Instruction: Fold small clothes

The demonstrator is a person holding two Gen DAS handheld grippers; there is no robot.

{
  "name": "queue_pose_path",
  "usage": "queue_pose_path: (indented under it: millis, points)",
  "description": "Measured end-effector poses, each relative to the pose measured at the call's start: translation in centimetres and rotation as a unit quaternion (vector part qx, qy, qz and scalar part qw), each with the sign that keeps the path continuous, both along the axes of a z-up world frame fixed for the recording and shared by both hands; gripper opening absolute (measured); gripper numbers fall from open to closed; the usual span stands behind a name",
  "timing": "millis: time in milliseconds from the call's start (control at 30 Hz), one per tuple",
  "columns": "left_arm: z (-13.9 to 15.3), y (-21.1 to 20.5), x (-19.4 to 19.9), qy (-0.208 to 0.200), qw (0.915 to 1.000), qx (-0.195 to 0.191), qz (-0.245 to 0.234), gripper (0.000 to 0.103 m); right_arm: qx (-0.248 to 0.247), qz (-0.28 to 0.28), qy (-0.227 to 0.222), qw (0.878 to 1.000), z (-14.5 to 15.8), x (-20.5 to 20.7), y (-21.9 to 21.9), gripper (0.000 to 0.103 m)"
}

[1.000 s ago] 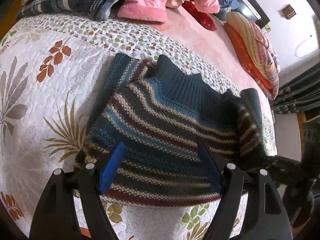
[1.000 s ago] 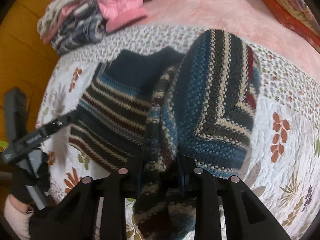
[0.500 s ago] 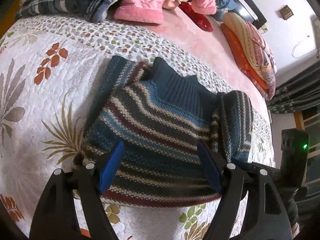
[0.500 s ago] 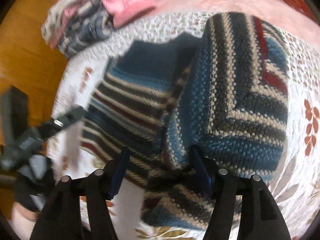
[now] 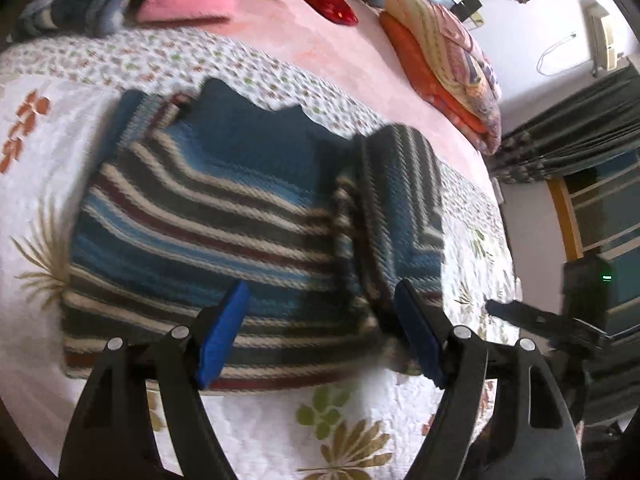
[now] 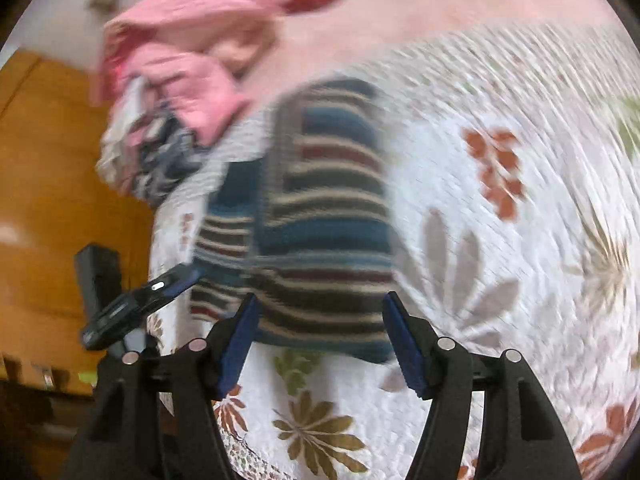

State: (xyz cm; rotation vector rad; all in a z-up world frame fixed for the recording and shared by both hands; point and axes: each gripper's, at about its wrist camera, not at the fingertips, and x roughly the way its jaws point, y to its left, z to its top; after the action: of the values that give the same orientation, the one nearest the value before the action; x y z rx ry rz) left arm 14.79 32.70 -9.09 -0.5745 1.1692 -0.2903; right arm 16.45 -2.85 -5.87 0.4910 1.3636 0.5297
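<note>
A small knitted sweater striped in blue, cream, dark grey and maroon [image 5: 208, 216] lies flat on a white quilted bedspread printed with leaves and flowers [image 5: 256, 432], which covers the near part of the bed. Its plain dark-blue collar points away from the left wrist camera, and its right-hand sleeve [image 5: 400, 208] is folded in along that side of the body, making a raised striped strip. The left tongs [image 5: 320, 340] hover just above the sweater's near hem with their blue-padded tips set wide apart and nothing between them. In the right wrist view, which is blurred, the same sweater [image 6: 324, 220] shows as a narrow striped shape with the folded sleeve uppermost; the right tongs [image 6: 320, 340] are also spread wide and empty, poised over the near edge of the garment. The left tongs appear at the left edge of that view as a dark tool with a blue tip. Beyond the quilt lies a pink bed sheet [image 5: 340, 52]; on it sit a heap of pink padded clothing [image 5: 188, 0], a blue-and-white plaid garment [image 5: 88, 8], a red item [image 5: 324, 0] and a folded orange and patterned quilt [image 5: 444, 68]. An orange-brown wooden surface [image 6: 52, 168] fills the left side of the right wrist view.
</note>
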Motion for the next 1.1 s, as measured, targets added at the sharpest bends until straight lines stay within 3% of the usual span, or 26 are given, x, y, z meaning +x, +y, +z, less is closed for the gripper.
queue_pose_path:
  millis: [100,433,667,833,900,1100]
  points:
    - [-1.0,-1.7,0.7,0.002,1.0,0.002,-0.009,0.075,0.028,-0.007,0.02,0.999,-1.3,1.2,-0.4,0.065]
    - [-4.1,-4.9,5.5,0.008,0.9991,-0.039,0.012,0.074,-0.017,0.04,0.017,0.999,-3.1,1.0,1.3,0.065]
    - [-3.9,-9.1,7.4,0.009,0.9991,-0.033,-0.024,0.071,0.001,-0.009,0.029,1.0,-2.9,2.0,-1.5,0.065]
    - [-3.8,-11.3,8.2,0.006,0.9996,0.0,-0.026,0.048,0.022,-0.044,0.044,0.998,-3.1,2.3,-3.5,0.065]
    - [-3.5,-11.9,8.3,0.001,0.9996,0.012,-0.024,0.032,0.022,-0.051,0.051,0.997,-3.4,2.3,-3.9,0.065]
    - [-1.5,-12.3,7.7,-0.031,0.9992,0.018,-0.015,0.022,0.023,-0.065,0.061,0.996,-3.7,2.5,-4.3,0.066]
